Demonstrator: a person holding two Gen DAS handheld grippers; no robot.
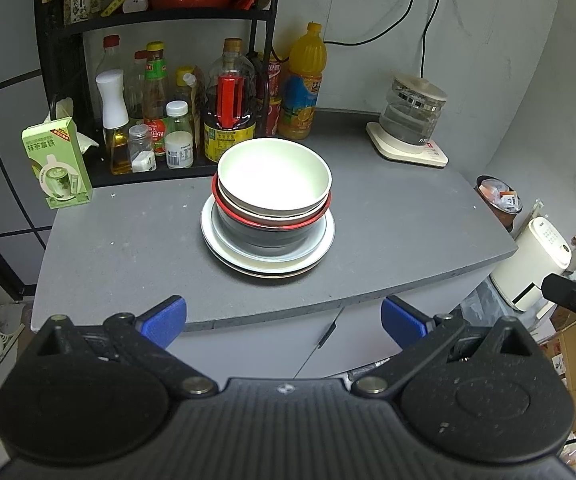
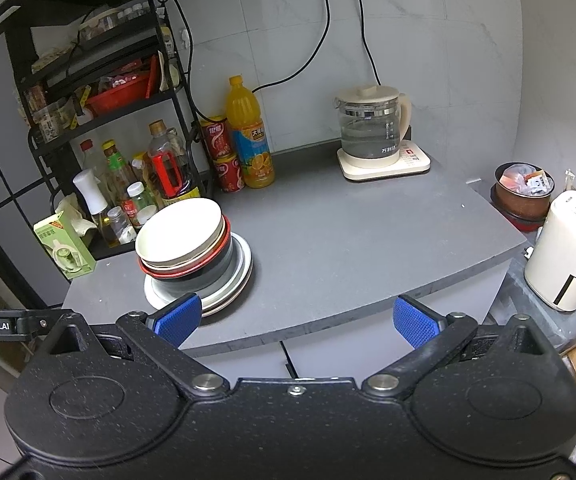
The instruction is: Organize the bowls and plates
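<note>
- One stack (image 1: 267,216) holds all the crockery in sight, near the middle of the grey counter (image 1: 127,240): plates (image 1: 223,250) at the bottom, bowls nested above, a cream bowl (image 1: 273,178) on top.
- Widest pieces sit lowest, so the pile rests on a broad base and the bowls seat inside one another; a red-rimmed bowl (image 1: 223,204) shows just under the cream ones, a dark bowl (image 1: 263,234) below it.
- The nest leans a little toward the bottle rack (image 1: 67,60) in the right wrist view, so I judge the upper bowls are not seated quite square.
- Left gripper (image 1: 283,318) hangs off the counter's front edge, facing the stack, jaws spread wide and holding nothing.
- Right gripper (image 2: 296,318) is likewise wide and empty, also back from the edge; its left pad (image 2: 179,316) overlaps the plates in view only, not by touch as far as I can tell.
- Kettle (image 2: 372,128) and bottles (image 2: 247,132) stand well apart from the stack, leaving bare counter around it.
- Such a scene fits two readings: plates and bowls already gathered into one pile, or a mixed pile waiting to be sorted apart. The pictures do not settle which.
</note>
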